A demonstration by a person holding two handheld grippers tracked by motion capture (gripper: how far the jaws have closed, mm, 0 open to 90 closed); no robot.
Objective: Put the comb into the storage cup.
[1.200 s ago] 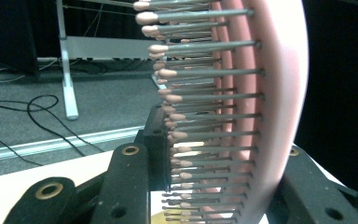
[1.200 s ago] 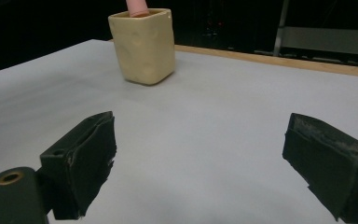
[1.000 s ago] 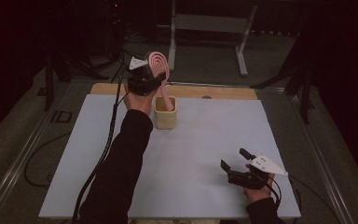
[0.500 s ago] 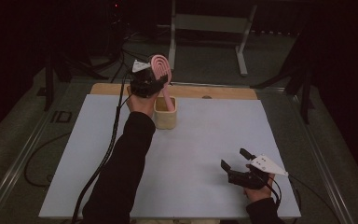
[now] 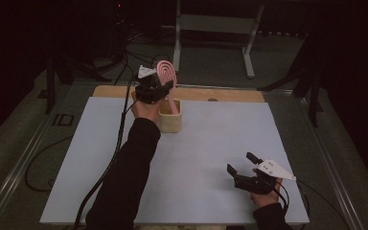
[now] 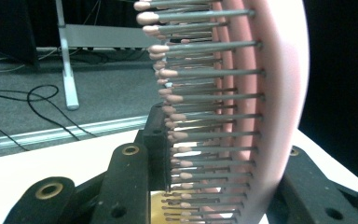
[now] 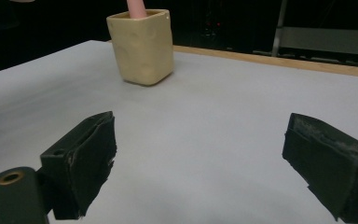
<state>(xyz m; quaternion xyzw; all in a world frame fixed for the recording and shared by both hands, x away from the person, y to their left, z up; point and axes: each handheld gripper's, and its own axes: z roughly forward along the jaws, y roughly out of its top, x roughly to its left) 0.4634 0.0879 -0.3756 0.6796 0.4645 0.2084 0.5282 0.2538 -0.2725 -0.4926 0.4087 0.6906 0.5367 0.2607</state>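
Pink hairbrush held over beige cup, far side of table.

High view: left gripper (image 5: 165, 88) pinches the pink hairbrush (image 5: 166, 74) by its head, bristle pad up, handle reaching down into the beige cup (image 5: 170, 116) on the white table (image 5: 206, 143); right gripper (image 5: 240, 166) rests near the front right edge, jaws spread, nothing between them, well apart from the cup. Left gripper view: black jaws clamp either side of the brush head (image 6: 261, 107), rows of grey bristles with pink tips pointing left. Right gripper view: right gripper (image 7: 198, 168), jaws wide apart above bare table; cup (image 7: 142, 44) stands upright beyond, pink handle (image 7: 135, 7) rising from its mouth.
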